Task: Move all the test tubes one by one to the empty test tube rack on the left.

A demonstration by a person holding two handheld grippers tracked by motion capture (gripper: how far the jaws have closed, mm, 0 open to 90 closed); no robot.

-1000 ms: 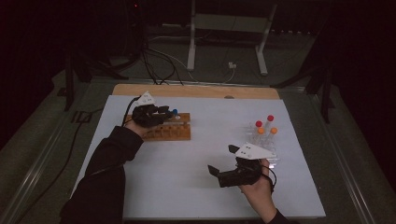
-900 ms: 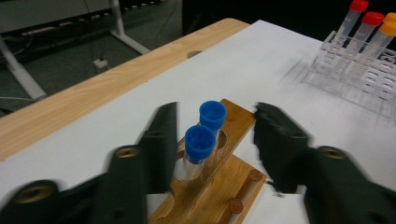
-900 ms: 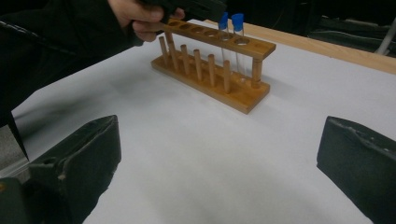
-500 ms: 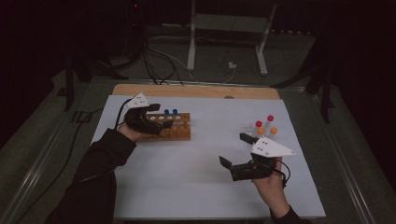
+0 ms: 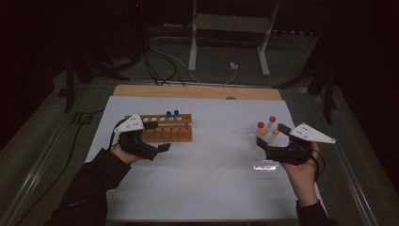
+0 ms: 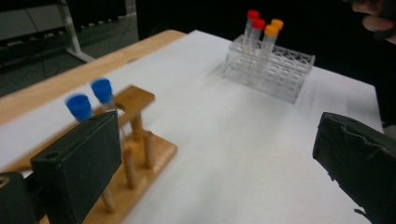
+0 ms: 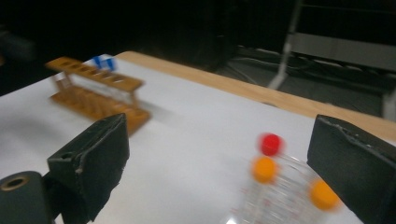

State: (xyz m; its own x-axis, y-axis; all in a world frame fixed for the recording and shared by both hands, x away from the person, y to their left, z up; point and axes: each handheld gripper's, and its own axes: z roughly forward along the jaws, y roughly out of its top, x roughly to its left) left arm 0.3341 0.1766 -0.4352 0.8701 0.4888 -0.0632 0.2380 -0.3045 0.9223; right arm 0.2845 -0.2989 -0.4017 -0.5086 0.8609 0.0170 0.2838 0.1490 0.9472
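The left hand-held gripper (image 5: 157, 136) has just opened wide and holds nothing beside the wooden rack (image 5: 167, 133) with two blue-capped tubes (image 5: 172, 114). The right hand-held gripper (image 5: 269, 138), wide and empty but just closing slightly, nears the clear plastic rack (image 5: 259, 157); a careless sweep could topple its red- and orange-capped tubes (image 5: 266, 129).

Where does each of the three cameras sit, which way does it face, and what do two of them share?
High view: above the table's near side, looking forward and down; both forearms, left gripper and right gripper show.
Left gripper view: rides that gripper, facing the clear rack.
Right gripper view: rides that gripper, facing the wooden rack.
Shared: both gripper views show both racks.
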